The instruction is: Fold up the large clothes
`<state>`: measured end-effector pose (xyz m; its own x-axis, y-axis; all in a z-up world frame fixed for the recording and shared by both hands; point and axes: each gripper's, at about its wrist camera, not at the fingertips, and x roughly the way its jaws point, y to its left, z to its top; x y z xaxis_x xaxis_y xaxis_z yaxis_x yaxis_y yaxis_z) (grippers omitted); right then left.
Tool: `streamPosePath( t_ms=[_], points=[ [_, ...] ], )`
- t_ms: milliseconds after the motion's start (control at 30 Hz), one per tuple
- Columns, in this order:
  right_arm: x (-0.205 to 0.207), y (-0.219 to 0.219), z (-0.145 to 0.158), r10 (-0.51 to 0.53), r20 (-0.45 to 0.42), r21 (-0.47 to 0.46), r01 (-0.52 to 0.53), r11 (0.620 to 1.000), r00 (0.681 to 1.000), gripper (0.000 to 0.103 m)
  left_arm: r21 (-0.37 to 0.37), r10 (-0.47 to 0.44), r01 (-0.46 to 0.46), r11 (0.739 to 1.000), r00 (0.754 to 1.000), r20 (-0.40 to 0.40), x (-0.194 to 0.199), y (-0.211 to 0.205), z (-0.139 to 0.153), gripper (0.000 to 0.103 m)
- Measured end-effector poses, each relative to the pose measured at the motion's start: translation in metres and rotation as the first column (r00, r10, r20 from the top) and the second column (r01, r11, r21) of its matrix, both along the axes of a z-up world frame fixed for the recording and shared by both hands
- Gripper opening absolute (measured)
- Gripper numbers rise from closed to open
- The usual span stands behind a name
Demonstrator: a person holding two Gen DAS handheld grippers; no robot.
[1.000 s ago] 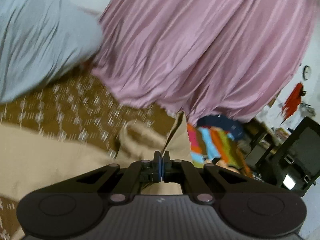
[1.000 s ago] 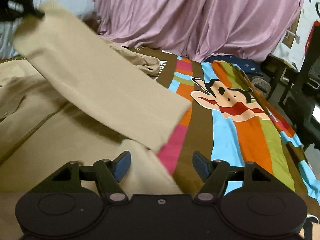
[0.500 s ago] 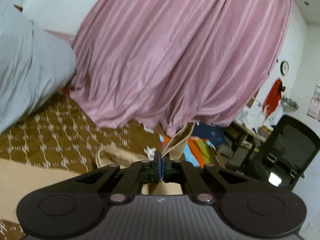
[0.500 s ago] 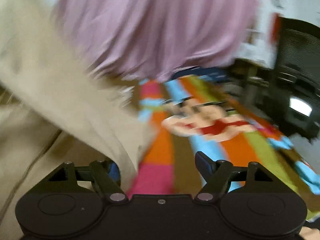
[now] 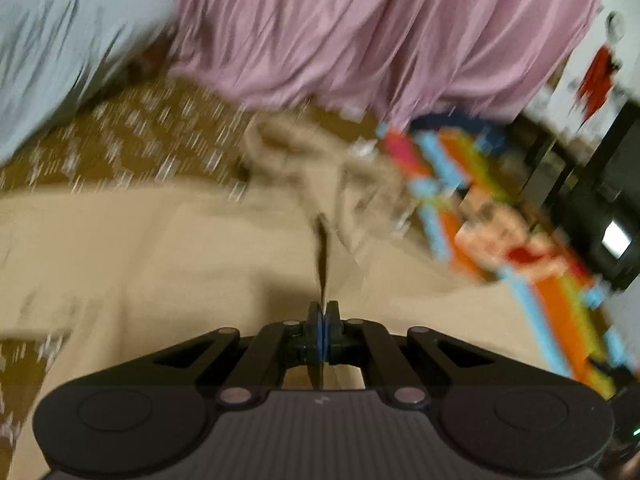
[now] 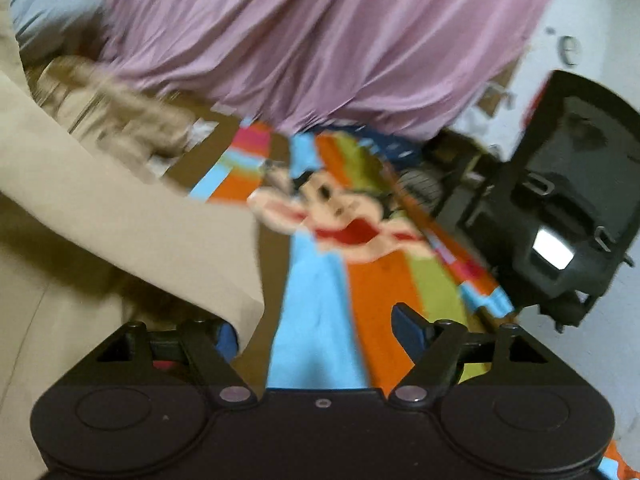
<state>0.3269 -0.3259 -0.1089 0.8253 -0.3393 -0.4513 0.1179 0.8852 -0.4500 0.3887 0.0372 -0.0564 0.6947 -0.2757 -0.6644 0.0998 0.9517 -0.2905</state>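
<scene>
A large beige garment (image 5: 152, 248) lies spread on a bed. My left gripper (image 5: 322, 312) is shut on a thin edge of the beige garment, which runs forward from the jaws as a taut fold. In the right wrist view a lifted flap of the garment (image 6: 132, 216) hangs across the left side and covers my left finger. My right gripper (image 6: 316, 328) is open, with the flap's edge at its left finger and the striped blanket below. Both views are blurred by motion.
A striped cartoon blanket (image 6: 320, 288) covers the bed's right part, a brown patterned cover (image 5: 120, 144) the left. A pink curtain (image 5: 360, 32) hangs behind. A grey pillow (image 5: 60, 48) lies far left. A black office chair (image 6: 560, 200) stands right of the bed.
My left gripper, still holding the cloth edge, has tilted from facing the curtain down toward the spread garment. The right wrist view has swung right; the flap now hangs over its left finger.
</scene>
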Motion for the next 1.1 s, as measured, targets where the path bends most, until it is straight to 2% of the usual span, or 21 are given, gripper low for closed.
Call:
streamPosePath(
  t_ms=[33,133,200,300,433,533,633,800,900,933,1000,1033,1067,1100],
  points=[
    [-0.004,0.002,-0.005,0.038,-0.048,0.007,-0.037,0.999,0.998,0.078,-0.001,0.004,-0.004,1.0,1.0,-0.028,-0.002,0.005,-0.011,0.0],
    [-0.02,0.007,-0.009,0.134,-0.113,0.023,-0.132,0.991,0.985,0.078,-0.029,0.036,-0.039,0.999,0.994,-0.101,-0.008,0.019,-0.043,0.0],
    [-0.03,0.014,-0.002,0.172,-0.127,0.043,-0.168,0.985,0.977,0.079,-0.054,0.048,-0.054,0.997,0.993,-0.112,-0.008,0.025,-0.053,0.0],
    [-0.039,0.018,0.016,0.21,-0.157,0.083,-0.198,0.977,0.965,0.08,-0.058,0.043,-0.049,0.997,0.995,-0.09,-0.012,0.026,-0.05,0.0],
    [-0.043,-0.003,0.044,0.242,-0.199,0.253,-0.189,0.949,0.95,0.083,-0.043,0.031,-0.035,0.998,0.997,-0.077,-0.012,0.022,-0.045,0.0],
    [-0.044,-0.021,0.056,0.214,-0.156,0.337,-0.151,0.929,0.964,0.083,-0.025,0.039,-0.041,0.999,0.996,-0.082,-0.01,0.017,-0.045,0.0],
    [-0.025,-0.036,0.054,0.177,-0.12,0.465,-0.102,0.879,0.977,0.081,-0.02,0.045,-0.047,0.999,0.995,-0.088,-0.008,0.016,-0.047,0.0],
    [0.041,-0.05,0.032,0.119,-0.109,0.634,-0.023,0.773,0.987,0.066,0.007,0.037,-0.036,0.999,0.996,-0.076,-0.006,0.013,-0.045,0.0],
    [0.085,-0.053,0.01,0.085,-0.16,0.701,0.052,0.711,0.983,0.058,0.024,0.026,-0.024,0.999,0.998,-0.06,-0.004,0.008,-0.044,0.0],
    [0.098,-0.055,0.0,0.071,-0.189,0.716,0.088,0.692,0.979,0.051,0.028,0.021,-0.019,0.999,0.998,-0.055,-0.003,0.006,-0.044,0.0],
    [0.116,-0.059,-0.015,0.061,-0.227,0.754,0.136,0.643,0.972,0.026,0.022,0.01,-0.009,1.0,0.999,-0.046,0.0,0.003,-0.043,0.0],
    [0.121,-0.061,-0.017,0.058,-0.231,0.77,0.146,0.621,0.971,0.007,0.014,0.005,-0.004,1.0,0.999,-0.041,0.002,0.001,-0.044,0.0],
    [0.122,-0.062,-0.015,0.047,-0.221,0.772,0.145,0.619,0.974,0.003,0.003,0.0,0.0,1.0,0.999,-0.038,0.004,-0.002,-0.044,0.0],
    [0.121,-0.061,-0.008,0.032,-0.189,0.752,0.124,0.647,0.981,0.003,-0.004,-0.002,0.002,1.0,0.999,-0.035,0.007,-0.006,-0.045,0.0]
  ],
)
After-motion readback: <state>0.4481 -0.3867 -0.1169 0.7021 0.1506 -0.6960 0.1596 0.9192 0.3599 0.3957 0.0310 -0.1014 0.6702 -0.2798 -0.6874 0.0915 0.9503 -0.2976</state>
